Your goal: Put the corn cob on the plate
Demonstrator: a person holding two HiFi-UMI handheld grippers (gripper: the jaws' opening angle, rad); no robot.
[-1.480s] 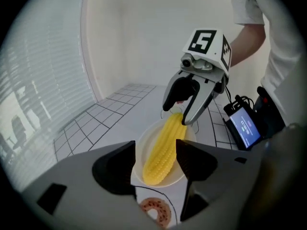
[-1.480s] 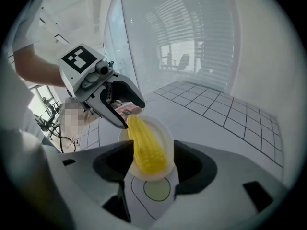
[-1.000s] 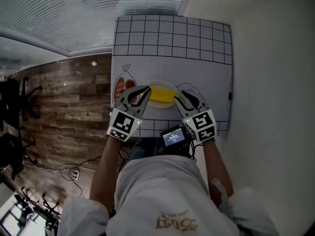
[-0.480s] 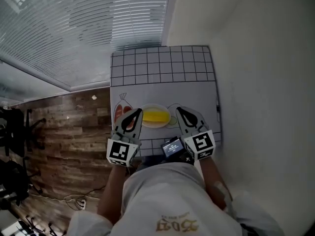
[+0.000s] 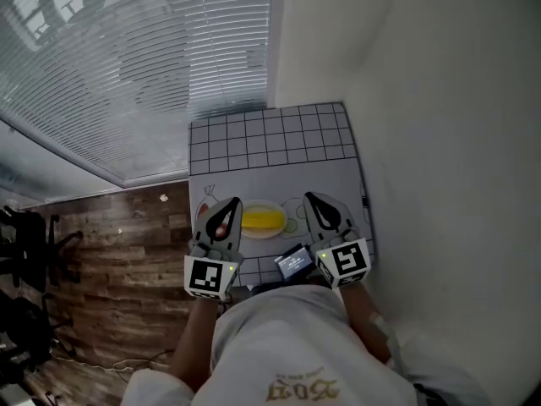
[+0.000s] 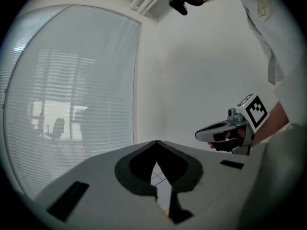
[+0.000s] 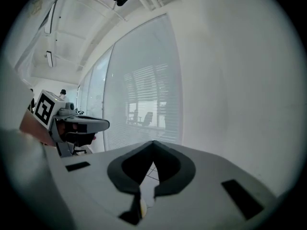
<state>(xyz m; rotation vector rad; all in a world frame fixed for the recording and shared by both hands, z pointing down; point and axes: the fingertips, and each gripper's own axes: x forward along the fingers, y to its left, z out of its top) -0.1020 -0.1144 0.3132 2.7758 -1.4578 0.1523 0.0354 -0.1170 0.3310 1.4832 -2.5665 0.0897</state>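
Two claws sit nearest, low in the frame just ahead of the person's chest. The left claw (image 5: 232, 202) and the right claw (image 5: 309, 197) are both clenched tight on nothing, tips pointing out over the desk (image 5: 279, 155). A small lit screen (image 5: 293, 262) sits between the two hands.

Just past the tips, and between them, the corn cob (image 5: 263, 221) lies lengthwise on the white plate (image 5: 269, 236), so the job looks as good as done.

I'd judge the cob to be fairly light and stiff, with a bumpy surface the pads can bite into. Being round, it is likely to roll if nudged at one end. Squeezing across its middle from both long sides seems the safest hold, since the tapered ends would slip.

The plate is close to the near edge of the desk, so anything knocked toward the person could go over. At the left of the frame the desk drops off to the wood floor (image 5: 127, 252). At the right it runs almost against the plain wall (image 5: 423, 100), leaving little room to swing.

Farther back the gridded stretch of the desk lies bare, with the window blinds (image 5: 127, 74) beyond it.
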